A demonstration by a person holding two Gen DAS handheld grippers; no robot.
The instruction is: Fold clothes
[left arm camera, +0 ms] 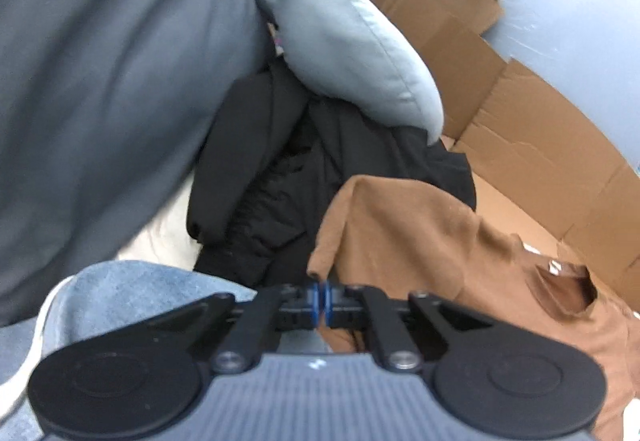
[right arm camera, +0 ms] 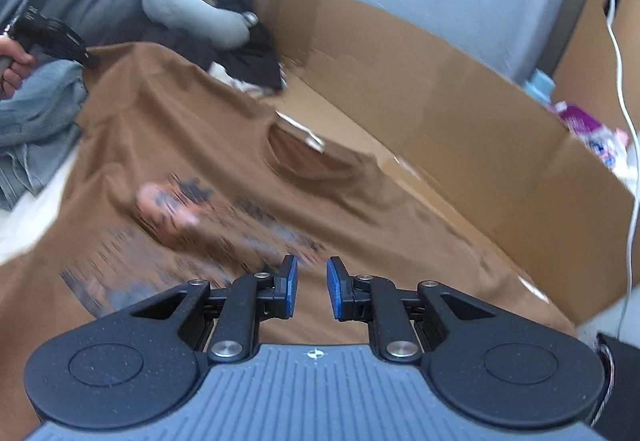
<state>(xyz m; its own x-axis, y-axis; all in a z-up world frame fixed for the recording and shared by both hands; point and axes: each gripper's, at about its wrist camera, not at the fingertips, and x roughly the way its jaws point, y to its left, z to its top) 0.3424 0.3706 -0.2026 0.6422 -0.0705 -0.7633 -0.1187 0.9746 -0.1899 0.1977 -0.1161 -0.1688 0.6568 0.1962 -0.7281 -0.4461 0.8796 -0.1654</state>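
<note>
A brown T-shirt [right arm camera: 224, 129] with a dark and orange print lies spread face up, its collar [right arm camera: 316, 161] toward the cardboard. My right gripper [right arm camera: 312, 289] hovers open just over the printed chest, with nothing between its blue pads. My left gripper [left arm camera: 322, 301] is shut, and a corner of the brown T-shirt [left arm camera: 420, 241] runs into its pads. In the right wrist view a hand [right arm camera: 12, 65] holds the left gripper [right arm camera: 86, 59] at the shirt's far left corner.
A black garment [left arm camera: 280, 181] is heaped behind the shirt under a grey neck pillow [left arm camera: 348, 41]. Blue jeans [right arm camera: 32, 129] lie at the left. Flattened cardboard [right arm camera: 440, 101] walls the right side, and a white cable [right arm camera: 624, 81] hangs there. A large grey cushion [left arm camera: 100, 81] fills the left.
</note>
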